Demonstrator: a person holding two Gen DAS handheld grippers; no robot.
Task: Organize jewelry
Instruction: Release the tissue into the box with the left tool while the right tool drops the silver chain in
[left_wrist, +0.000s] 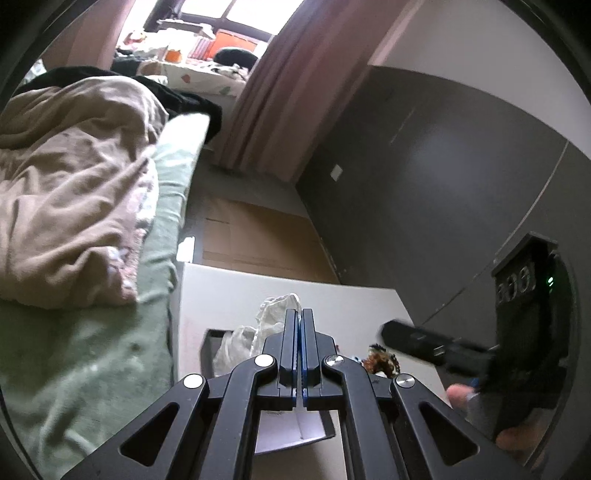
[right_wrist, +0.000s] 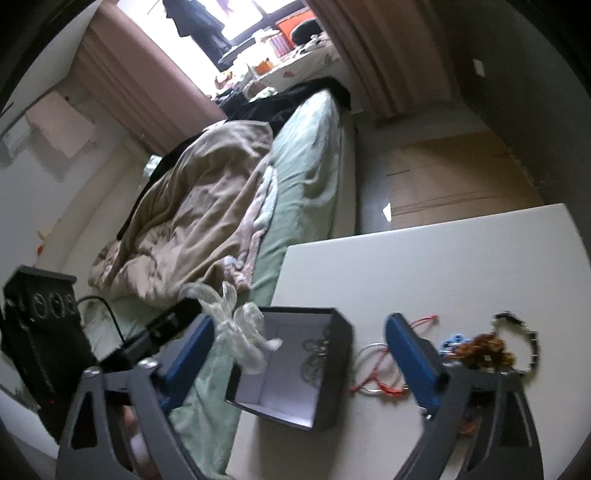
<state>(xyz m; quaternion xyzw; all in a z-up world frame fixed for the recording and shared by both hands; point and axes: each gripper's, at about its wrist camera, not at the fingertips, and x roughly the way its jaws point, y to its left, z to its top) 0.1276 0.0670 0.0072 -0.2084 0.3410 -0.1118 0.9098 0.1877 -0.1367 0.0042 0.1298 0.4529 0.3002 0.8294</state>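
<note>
A white table (right_wrist: 461, 258) stands beside a bed with a green sheet (right_wrist: 310, 162) and a rumpled beige blanket (right_wrist: 199, 206). On the table's near corner sits a dark open box (right_wrist: 332, 369) with a pale lining, seen in the right wrist view between the spread jaws of the right gripper (right_wrist: 301, 345); its long axis runs away from the camera toward the bed, and its floor looks bare apart from a patterned inner wall. A sheer white pouch (right_wrist: 243, 332) hangs over the box's left rim, pinched at its top by the left gripper (left_wrist: 299, 314), whose jaws are pressed narrowly together on the fabric; in the left wrist view the pouch bunches just ahead of and left of those jaws. The right gripper's blue-padded jaws stand wide apart and hold nothing. Just inside and under its right jaw lie thin hoop bangles with red cord (right_wrist: 373, 369), flat on the table. Outside that jaw, to its right, sits a heap of jewelry: a brownish beaded cluster (right_wrist: 484, 349), a small blue piece (right_wrist: 454, 339), and a dark beaded bracelet (right_wrist: 532, 343) curving around it.
</note>
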